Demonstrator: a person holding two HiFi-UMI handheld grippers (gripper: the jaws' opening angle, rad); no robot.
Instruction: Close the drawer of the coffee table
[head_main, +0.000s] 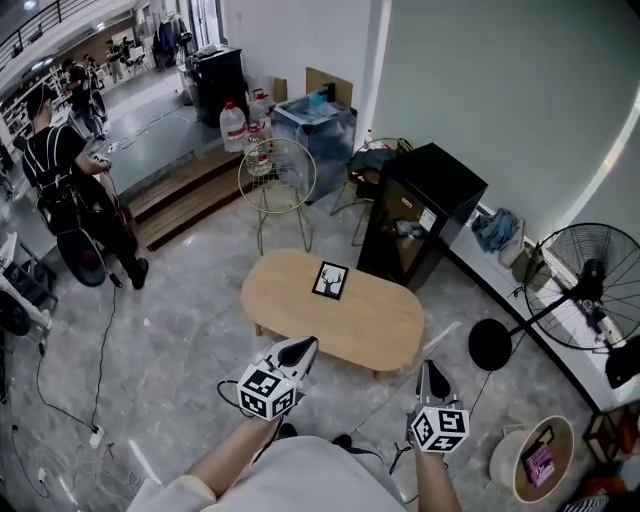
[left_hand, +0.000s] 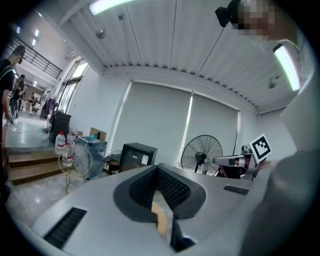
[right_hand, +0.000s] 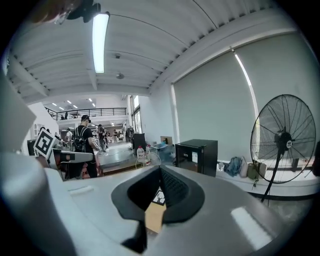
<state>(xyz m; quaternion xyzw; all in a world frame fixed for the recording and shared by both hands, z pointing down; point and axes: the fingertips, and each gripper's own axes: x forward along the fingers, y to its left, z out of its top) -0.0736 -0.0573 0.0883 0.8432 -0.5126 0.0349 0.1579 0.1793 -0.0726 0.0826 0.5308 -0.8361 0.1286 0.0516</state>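
Observation:
The oval light-wood coffee table (head_main: 360, 322) stands on the grey floor ahead of me, with a small framed black-and-white picture (head_main: 330, 280) on its top. No drawer shows from this angle. My left gripper (head_main: 298, 349) hovers over the table's near left edge, jaws together and empty. Off the near right end, my right gripper (head_main: 432, 370) is held above the floor, also shut on nothing. In the left gripper view the fingers (left_hand: 145, 185) meet in a point over a sliver of table (left_hand: 160, 215). The right gripper view shows the same, with the picture (right_hand: 160, 196) in the gap.
A black cabinet (head_main: 420, 215) stands just beyond the table's far right. A gold wire chair (head_main: 277, 185) is behind the table, wooden steps (head_main: 190, 195) further left. A pedestal fan (head_main: 590, 285) and a round basket (head_main: 535, 460) are at right. A person (head_main: 70, 190) stands far left; cables cross the floor.

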